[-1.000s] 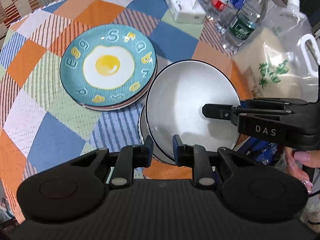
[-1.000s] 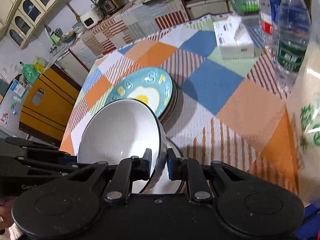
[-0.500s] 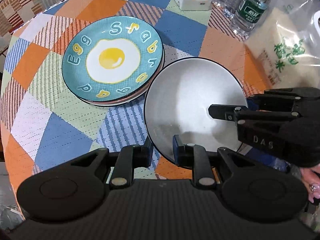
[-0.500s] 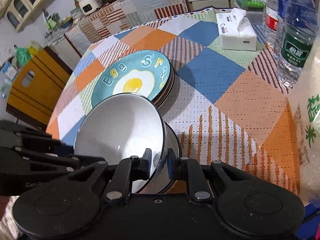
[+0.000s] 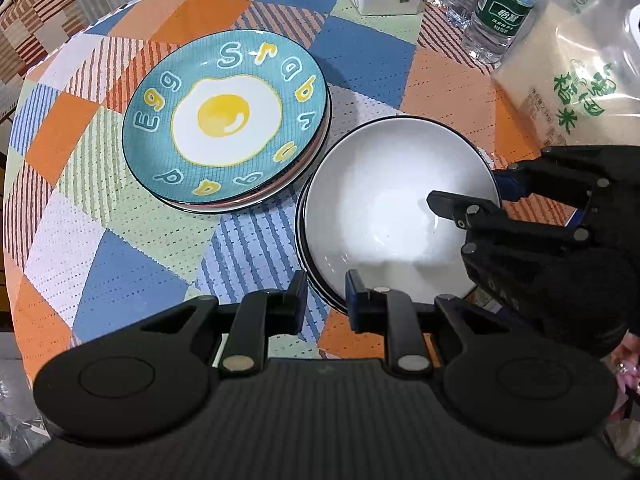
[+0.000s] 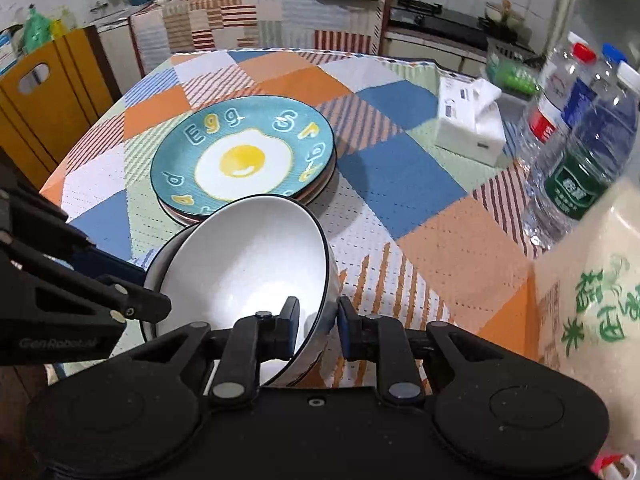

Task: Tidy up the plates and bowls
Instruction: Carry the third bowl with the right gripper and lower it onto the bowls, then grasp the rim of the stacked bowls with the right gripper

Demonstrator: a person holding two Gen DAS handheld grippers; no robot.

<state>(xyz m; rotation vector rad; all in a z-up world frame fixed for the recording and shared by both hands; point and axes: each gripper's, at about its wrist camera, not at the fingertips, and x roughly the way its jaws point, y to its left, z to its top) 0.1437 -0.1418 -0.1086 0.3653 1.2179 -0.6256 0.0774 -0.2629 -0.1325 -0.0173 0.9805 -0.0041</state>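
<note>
A white bowl with a dark rim point(image 5: 396, 200) point(image 6: 256, 264) sits nested on another bowl at the near edge of the table. My left gripper point(image 5: 326, 294) is shut on its near rim. My right gripper point(image 6: 318, 316) is shut on its right rim, and it shows from the side in the left wrist view point(image 5: 460, 208). A stack of plates topped by a teal fried-egg plate point(image 5: 226, 120) point(image 6: 244, 160) lies just left of the bowl and touches it.
A patchwork cloth covers the round table point(image 5: 120, 240). A tissue box point(image 6: 472, 124), water bottles point(image 6: 580, 152) and a bag of rice point(image 6: 592, 300) stand along the right side. A yellow chair point(image 6: 44, 92) is beyond the left edge.
The bowl, held by both grippers, came down from a tilted, raised position onto the lower bowl and now sits nearly level. Both grippers moved with it.
</note>
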